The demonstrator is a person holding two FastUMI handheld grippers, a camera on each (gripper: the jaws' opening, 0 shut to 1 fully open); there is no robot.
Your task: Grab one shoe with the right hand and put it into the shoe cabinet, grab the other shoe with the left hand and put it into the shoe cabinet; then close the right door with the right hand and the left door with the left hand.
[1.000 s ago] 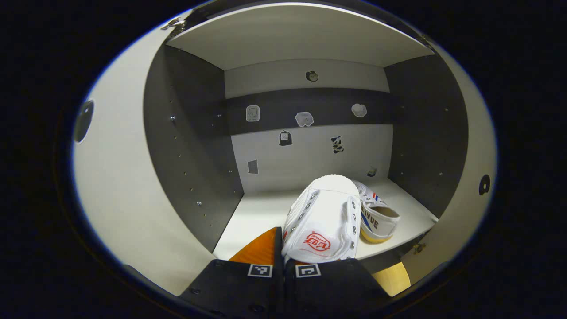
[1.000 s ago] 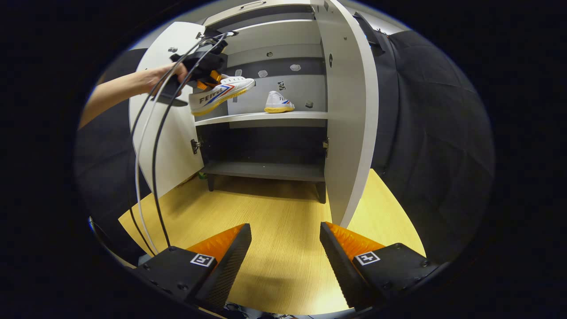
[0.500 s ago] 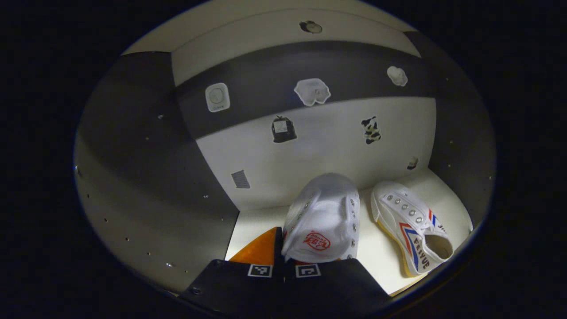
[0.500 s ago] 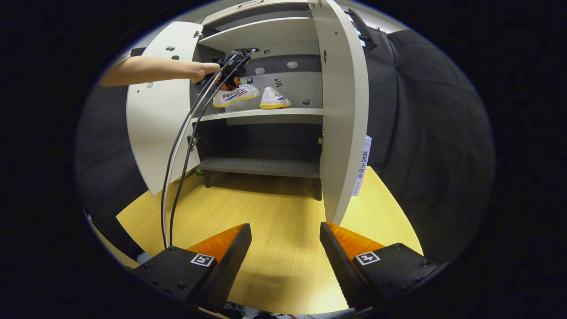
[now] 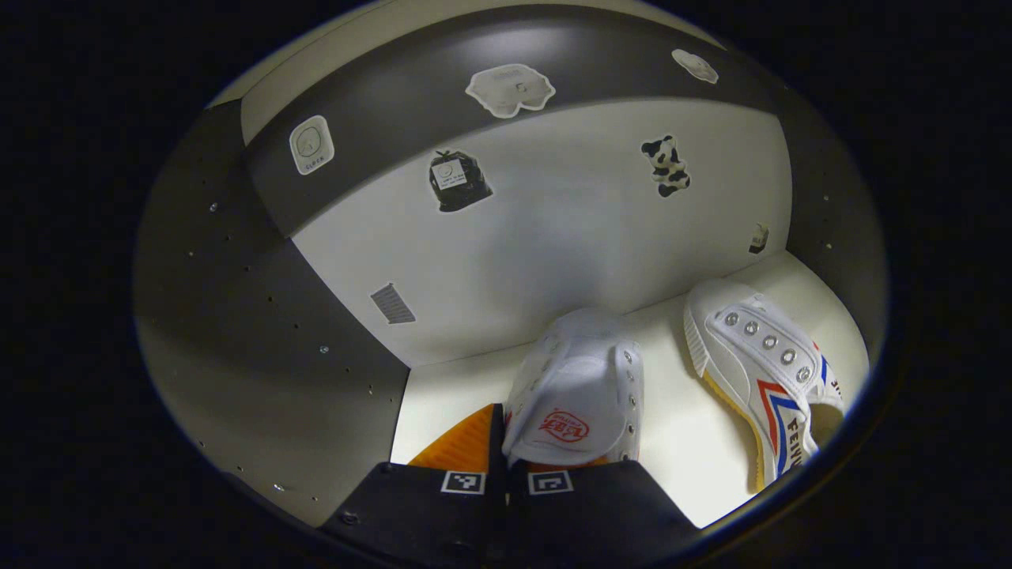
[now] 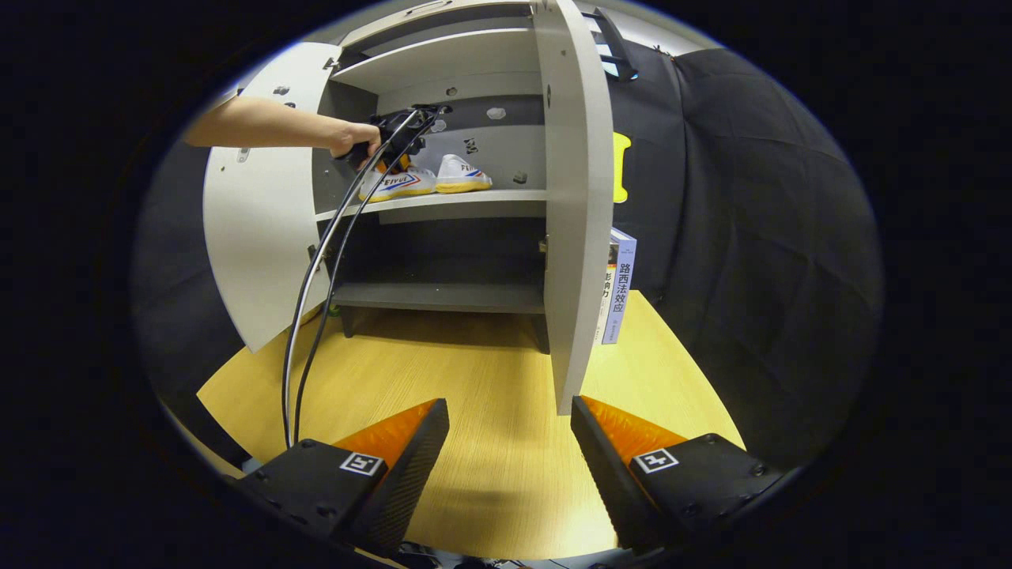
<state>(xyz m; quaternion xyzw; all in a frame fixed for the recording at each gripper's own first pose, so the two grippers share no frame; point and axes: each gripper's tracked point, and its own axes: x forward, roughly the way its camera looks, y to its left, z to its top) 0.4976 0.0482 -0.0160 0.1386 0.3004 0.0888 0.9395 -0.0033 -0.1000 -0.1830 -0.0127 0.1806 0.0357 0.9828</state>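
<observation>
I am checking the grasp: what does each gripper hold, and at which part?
The left gripper holds a white shoe by its tongue end. The right gripper is open, holding nothing.

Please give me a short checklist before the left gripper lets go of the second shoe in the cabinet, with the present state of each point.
1. Left gripper shut on held shoe: ok.
2. Held shoe down on the shelf: cannot tell.
3. Held shoe apart from the first shoe: ok.
4. Right gripper open, holding nothing, above the wooden floor: ok.
5. Right door and left door open: ok.
</observation>
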